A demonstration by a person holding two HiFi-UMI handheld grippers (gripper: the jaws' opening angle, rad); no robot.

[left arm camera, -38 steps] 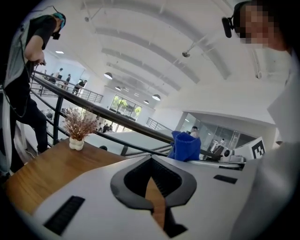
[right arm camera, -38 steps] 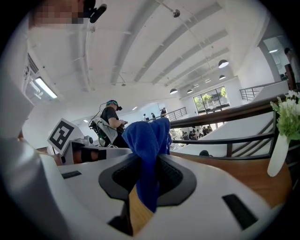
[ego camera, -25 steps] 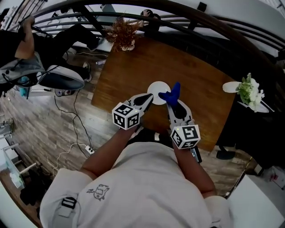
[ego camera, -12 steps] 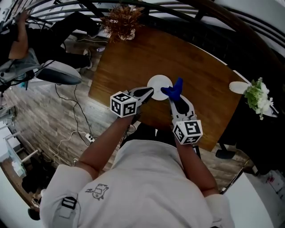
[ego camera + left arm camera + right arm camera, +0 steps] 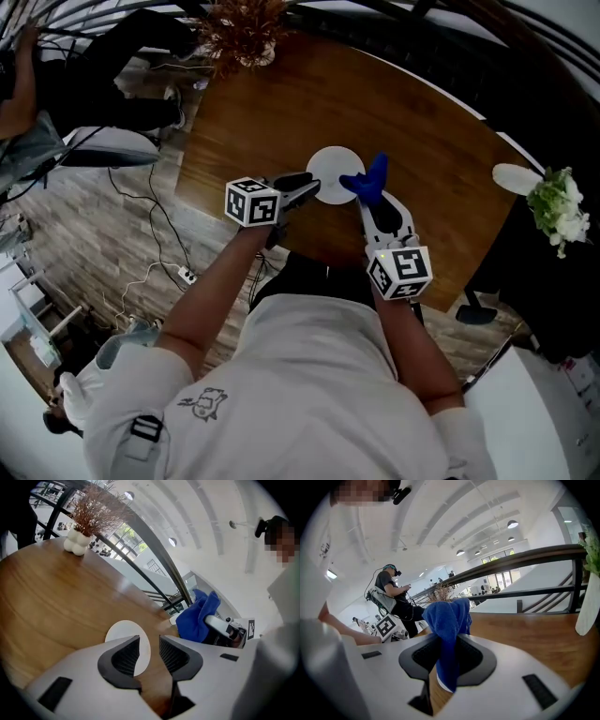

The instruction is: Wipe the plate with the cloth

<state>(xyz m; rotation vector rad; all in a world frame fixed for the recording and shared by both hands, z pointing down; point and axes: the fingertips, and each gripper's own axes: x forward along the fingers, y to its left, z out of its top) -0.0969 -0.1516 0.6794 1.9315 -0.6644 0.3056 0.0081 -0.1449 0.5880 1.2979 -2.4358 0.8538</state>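
Note:
A small white plate [image 5: 330, 172] lies flat on the brown wooden table [image 5: 422, 141]. My left gripper [image 5: 305, 187] is at the plate's near-left rim. Its jaws have just been opening, and in the left gripper view the plate [image 5: 123, 630] shows through the gap of the left gripper [image 5: 149, 641], with no pad pressing on it. My right gripper [image 5: 370, 199] is shut on a blue cloth [image 5: 367, 180] at the plate's right edge. The cloth [image 5: 447, 616] bunches up above the right gripper [image 5: 447, 641] and hangs below it; the blue cloth [image 5: 197, 618] also shows at the right.
A white vase of dried brown twigs [image 5: 239, 33] stands at the table's far left corner. A white vase with green flowers [image 5: 558, 202] is at the right edge. Cables [image 5: 141, 225] run over the floor on the left. Another person [image 5: 391, 592] stands beyond the table.
Both grippers have come down toward the table by the plate. The left gripper's jaws have parted. The cloth stays in the right gripper.

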